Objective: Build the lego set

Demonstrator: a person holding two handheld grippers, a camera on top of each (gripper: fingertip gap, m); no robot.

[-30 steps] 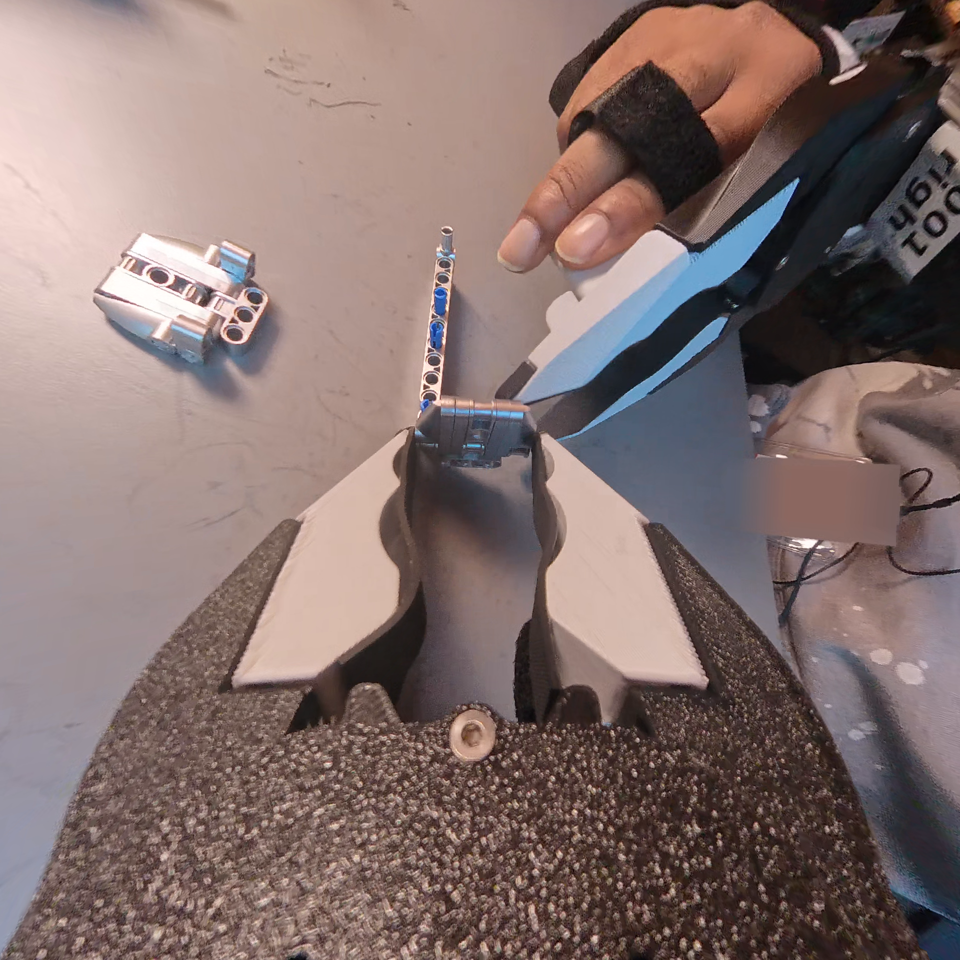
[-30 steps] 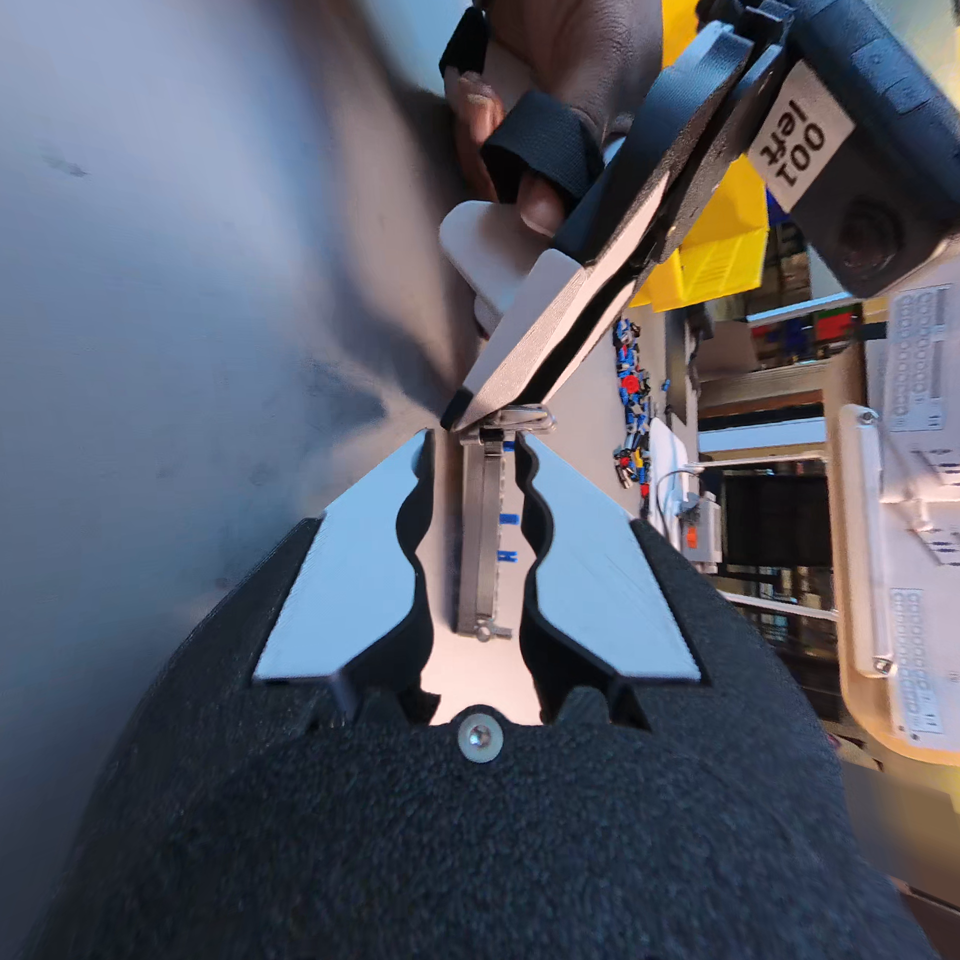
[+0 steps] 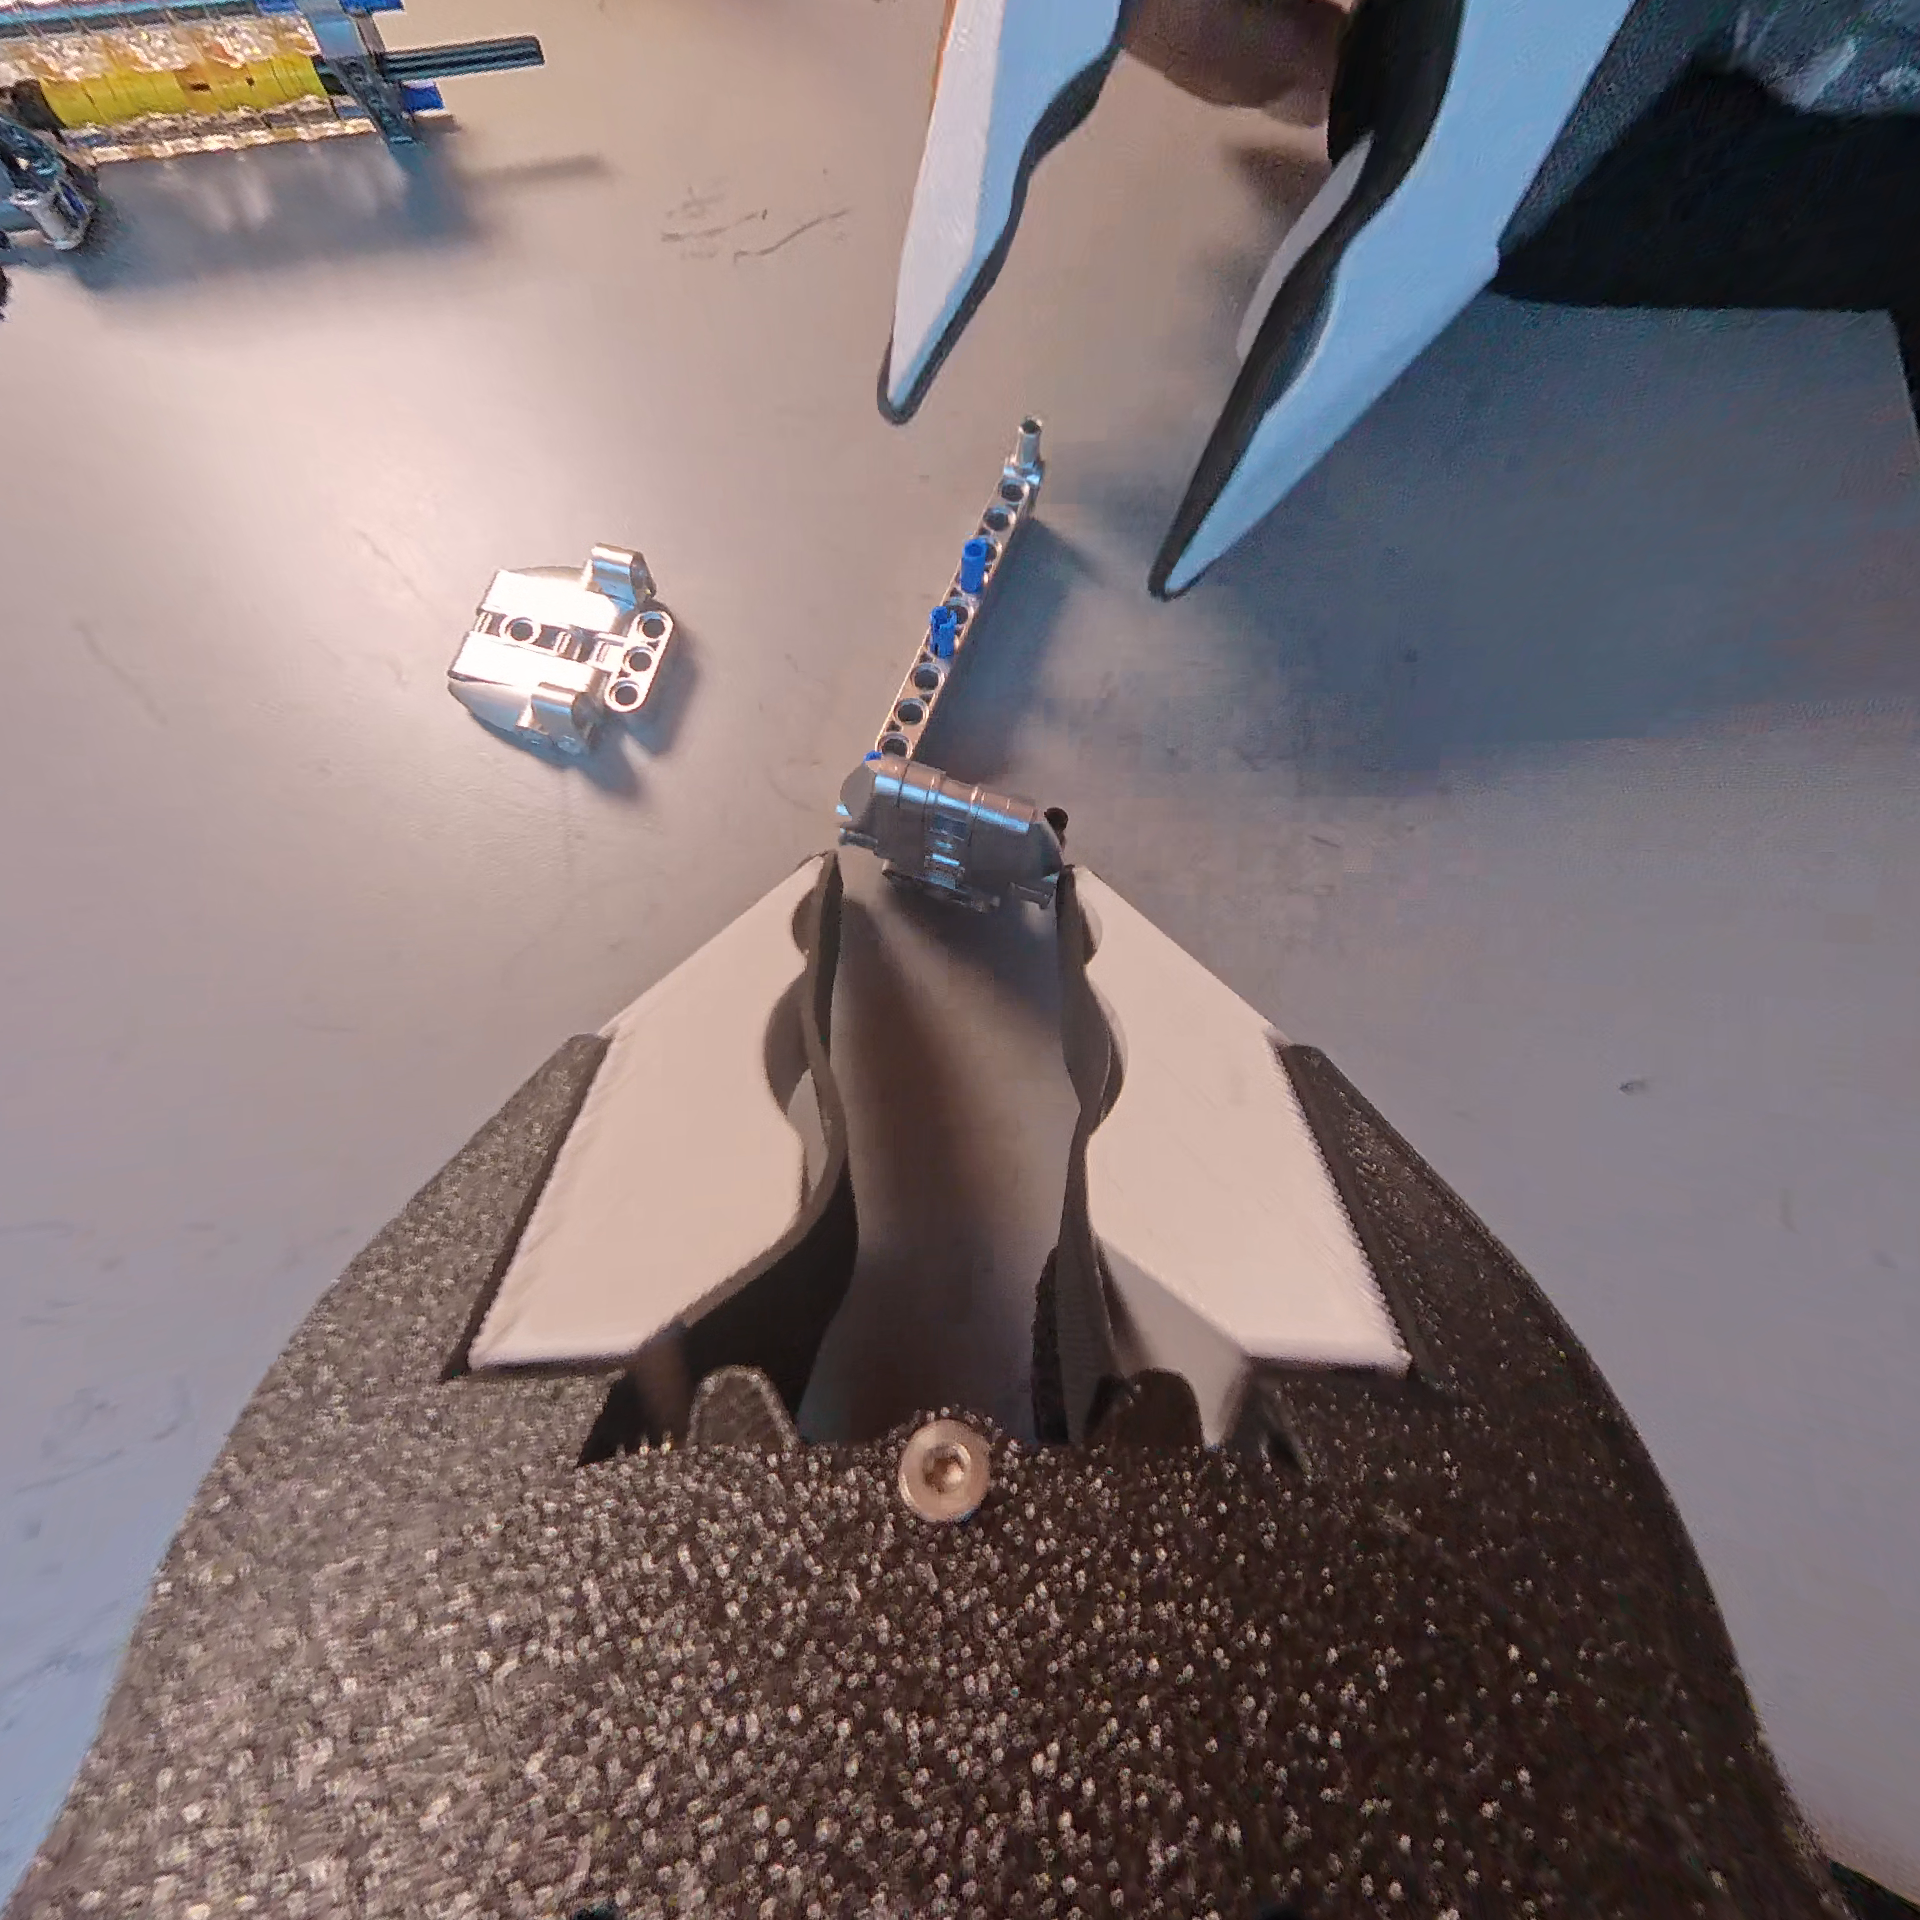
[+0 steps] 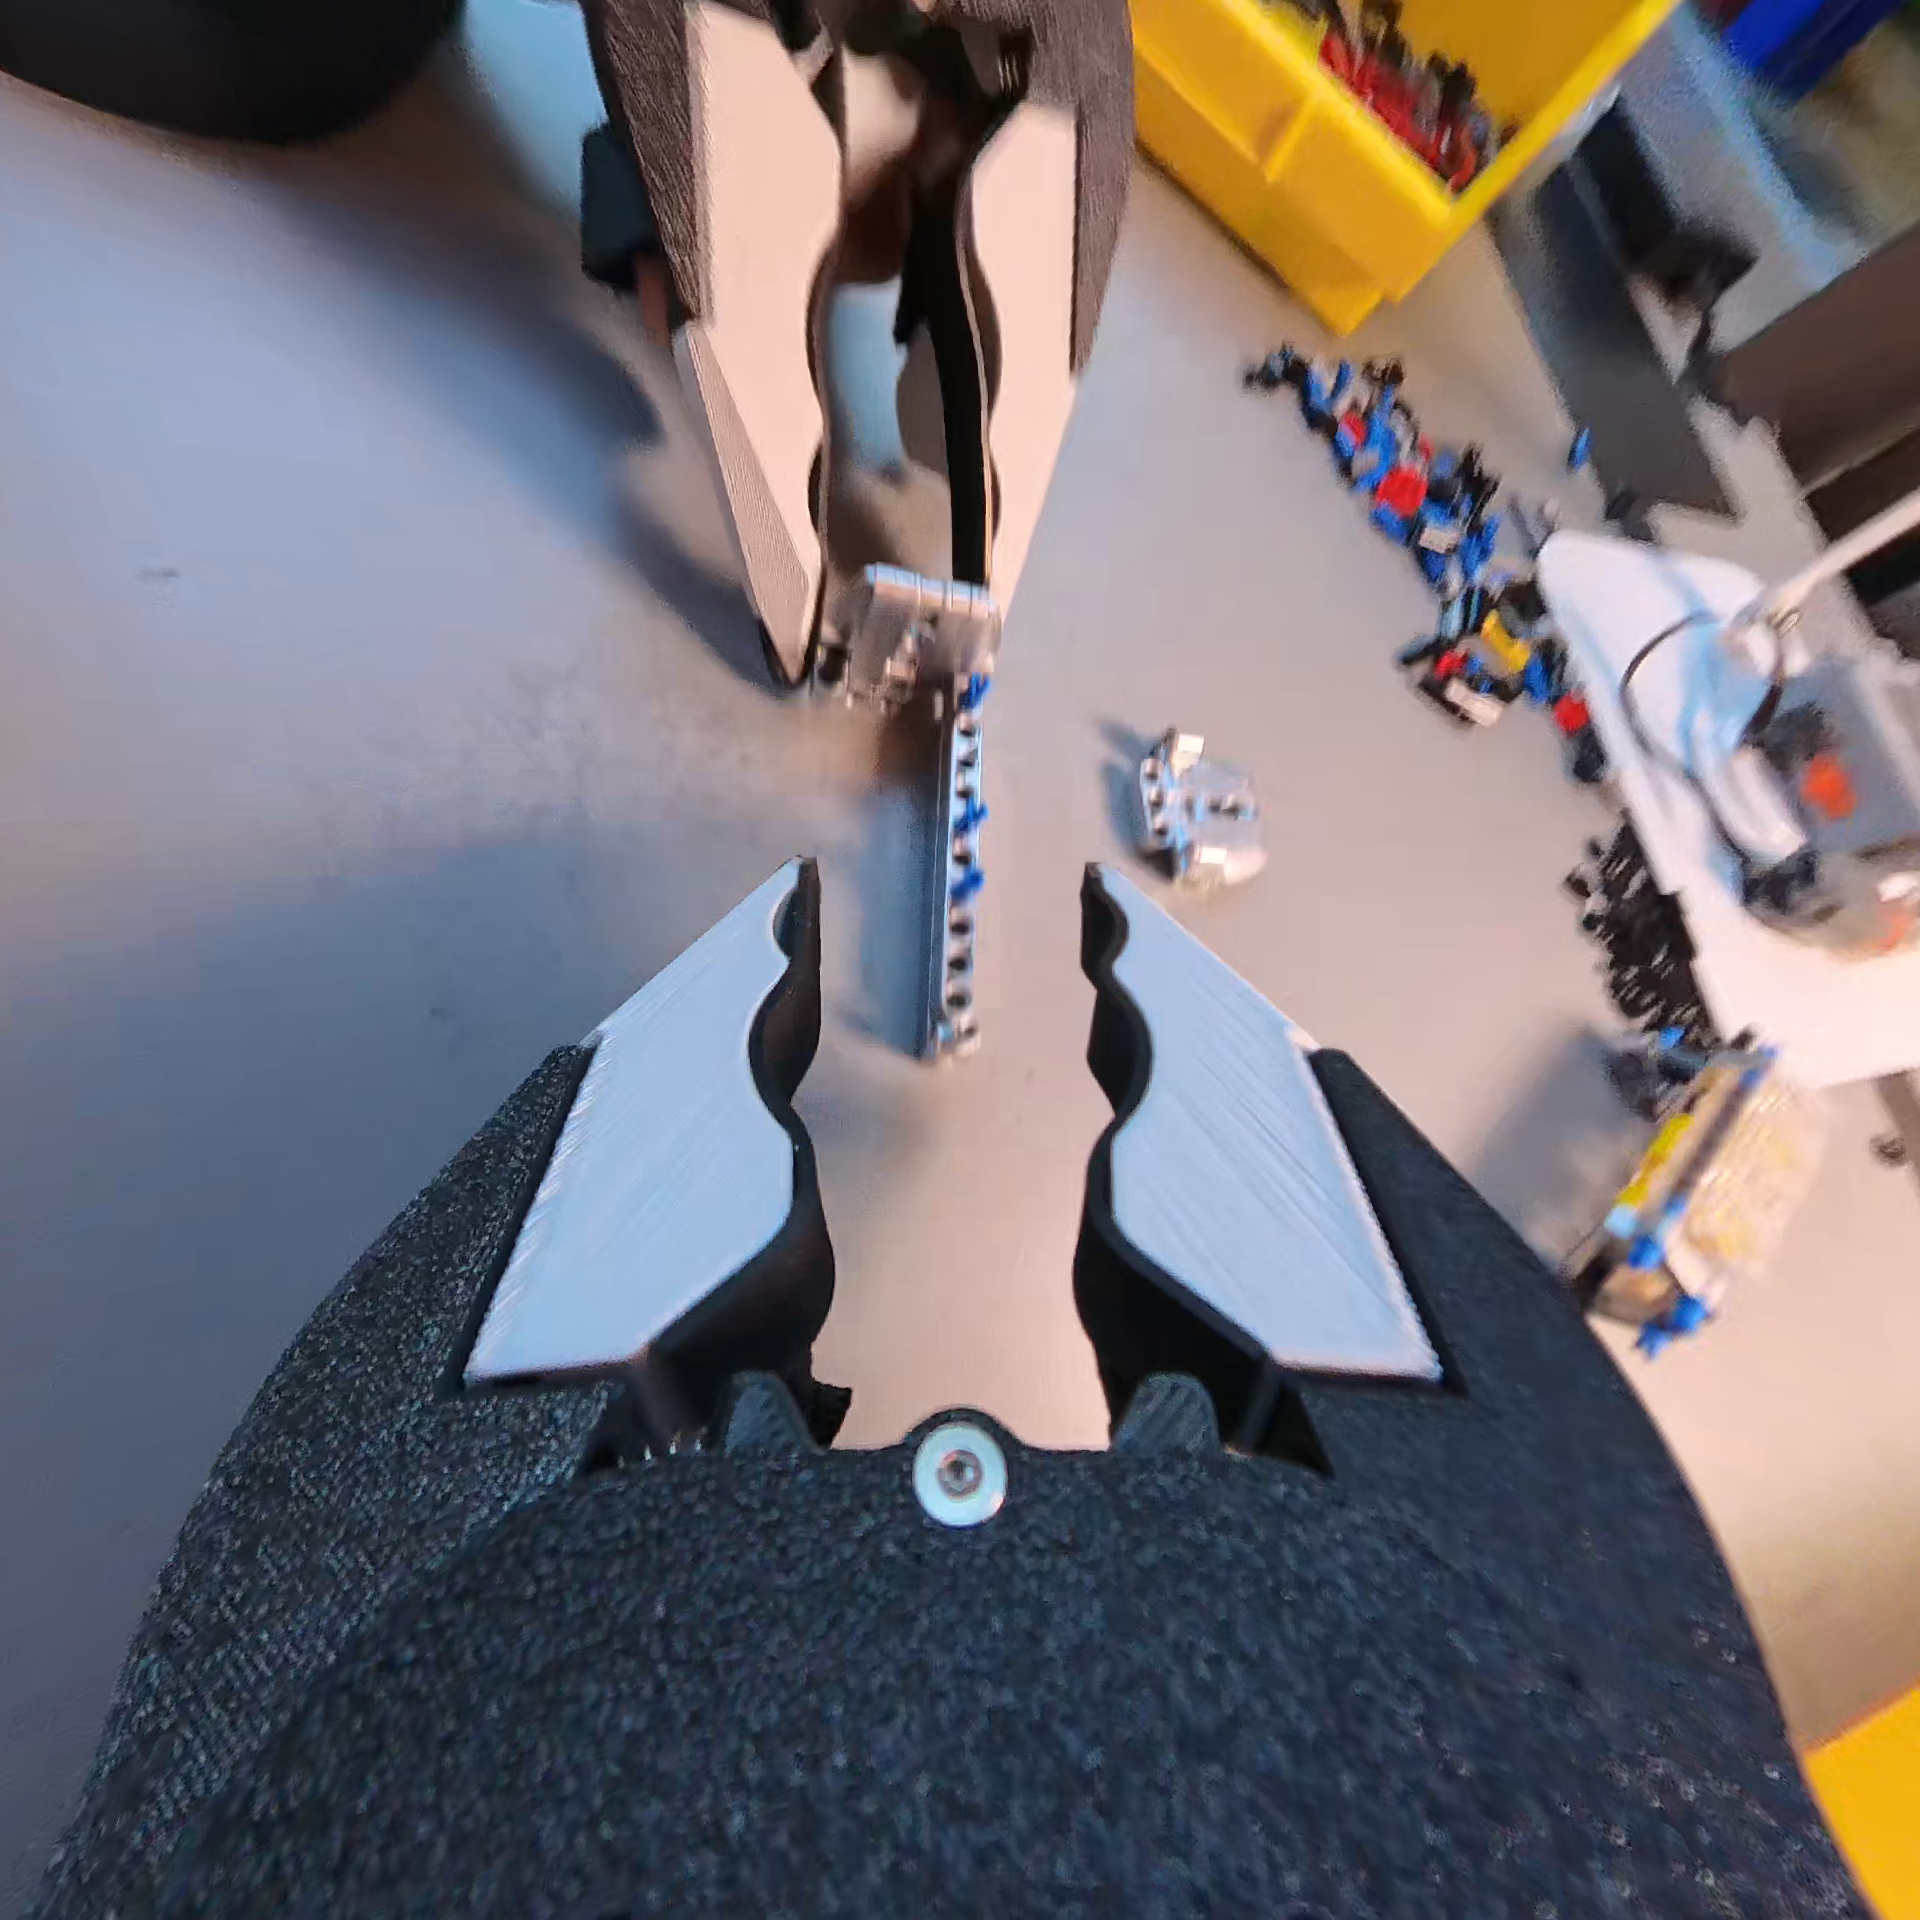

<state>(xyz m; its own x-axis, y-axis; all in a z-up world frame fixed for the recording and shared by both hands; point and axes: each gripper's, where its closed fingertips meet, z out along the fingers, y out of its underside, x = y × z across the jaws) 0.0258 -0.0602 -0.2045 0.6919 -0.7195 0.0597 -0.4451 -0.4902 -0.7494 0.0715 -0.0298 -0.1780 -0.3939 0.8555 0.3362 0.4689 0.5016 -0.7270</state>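
A long grey beam with holes and blue pins point(image 3: 951, 623) has a silver block piece point(image 3: 951, 831) fixed on its near end. My left gripper point(image 3: 951, 868) is shut on that silver piece, with the beam pointing away just over the grey table. My right gripper point(image 4: 948, 871) is open and empty. Its fingers stand either side of the beam's free end point(image 4: 954, 997) without touching it. In the left wrist view the right gripper point(image 3: 1039, 488) hovers spread over the far end of the beam. In the right wrist view the left gripper point(image 4: 894, 634) holds the silver piece point(image 4: 914, 634).
A second silver panel piece point(image 3: 566, 660) lies loose on the table left of the beam. A yellow bin point(image 4: 1299, 156), a heap of small blue, red and black parts point(image 4: 1434, 499), a white device with cables point(image 4: 1714, 727) and a partly built model point(image 3: 208, 83) stand around. The grippers' ends are close to 7 cm from one another.
My right gripper has opened, let go of the beam and drawn back from it. The left gripper still holds the silver piece, and the beam has swung to the right.
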